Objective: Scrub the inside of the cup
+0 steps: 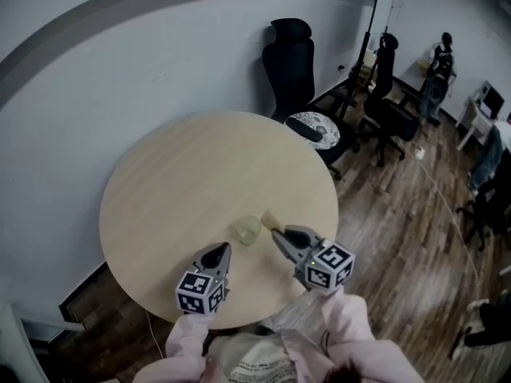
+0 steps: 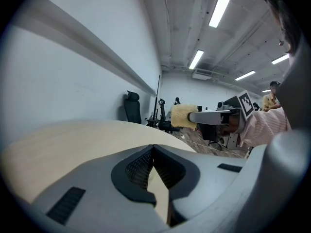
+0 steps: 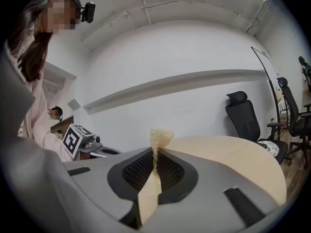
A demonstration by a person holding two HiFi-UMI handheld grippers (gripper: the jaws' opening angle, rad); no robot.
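Round wooden table (image 1: pixel 176 182) by a white wall, with a cup and two grippers.
A small pale cup (image 1: pixel 246 230) stands upright on the table, between the two gripper tips. The right gripper (image 1: pixel 276 232) pinches a yellow sponge (image 3: pixel 159 137) tight. The left gripper (image 1: pixel 220 249) is closed with nothing in it.

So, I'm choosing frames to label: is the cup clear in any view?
Head view: cup small, pale, faint against the table; fisheye bends the wall. Left gripper view: no cup, bright ceiling strips. Right gripper view: no cup; sponge sharp.
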